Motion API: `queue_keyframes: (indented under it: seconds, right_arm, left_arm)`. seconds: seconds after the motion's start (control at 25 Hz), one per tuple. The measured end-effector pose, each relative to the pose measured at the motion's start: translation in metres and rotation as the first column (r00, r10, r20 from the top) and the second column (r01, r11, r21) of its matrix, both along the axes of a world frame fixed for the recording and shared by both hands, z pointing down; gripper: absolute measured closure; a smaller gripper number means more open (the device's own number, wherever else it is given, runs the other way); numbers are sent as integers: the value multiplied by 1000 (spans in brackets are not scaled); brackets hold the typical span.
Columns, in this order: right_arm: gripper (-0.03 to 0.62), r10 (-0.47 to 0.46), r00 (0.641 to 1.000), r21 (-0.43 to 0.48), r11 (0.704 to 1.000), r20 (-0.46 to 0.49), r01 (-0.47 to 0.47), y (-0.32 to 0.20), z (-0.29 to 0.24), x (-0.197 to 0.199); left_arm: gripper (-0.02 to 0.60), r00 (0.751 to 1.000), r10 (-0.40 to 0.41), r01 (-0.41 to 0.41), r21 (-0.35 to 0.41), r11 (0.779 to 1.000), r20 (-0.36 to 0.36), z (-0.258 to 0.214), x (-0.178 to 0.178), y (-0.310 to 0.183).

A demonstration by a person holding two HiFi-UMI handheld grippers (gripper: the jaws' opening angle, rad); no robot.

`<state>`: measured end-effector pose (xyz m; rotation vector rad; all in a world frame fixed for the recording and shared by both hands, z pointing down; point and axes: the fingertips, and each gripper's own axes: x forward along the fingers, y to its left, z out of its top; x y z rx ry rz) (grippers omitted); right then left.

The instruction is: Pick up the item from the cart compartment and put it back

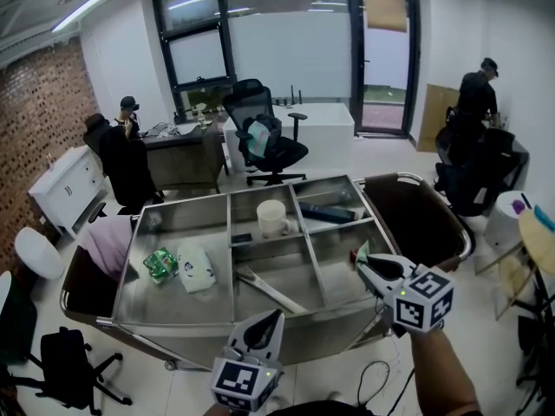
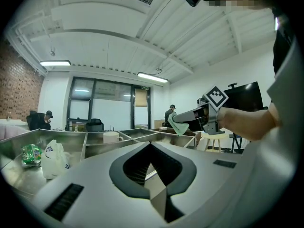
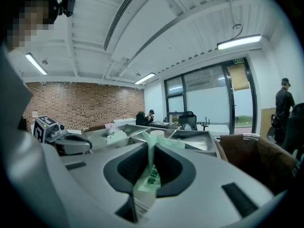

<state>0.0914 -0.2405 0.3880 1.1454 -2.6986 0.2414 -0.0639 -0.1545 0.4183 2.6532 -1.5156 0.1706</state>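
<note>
Two grippers are showing: right gripper [image 1: 363, 262] is pinching a pale green packet [image 3: 151, 174] at the cart's [image 1: 173, 326] right rim; left gripper [image 1: 275, 318] is hovering closed, empty, near side.

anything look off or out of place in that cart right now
Nothing spilled or broken. The only askew thing is a long pale tool lying diagonally across the middle front compartment of the cart. The right claw is shut on a pale green packet over the cart's right side.
</note>
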Motion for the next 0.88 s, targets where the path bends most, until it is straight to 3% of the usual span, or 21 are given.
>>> queue_keyframes:
  seconds: [0.56, 0.88]
  right_arm:
    - [531, -8, 998, -75, 997, -58, 4, -48, 28, -23]
    - [508, -14, 996, -73, 997, -93, 7, -66, 35, -31]
  left_arm:
    - [581, 1000, 6, -6, 18, 1000, 4, -4, 2, 2]
    - [581, 1000, 6, -6, 16, 1000, 6, 3, -2, -1]
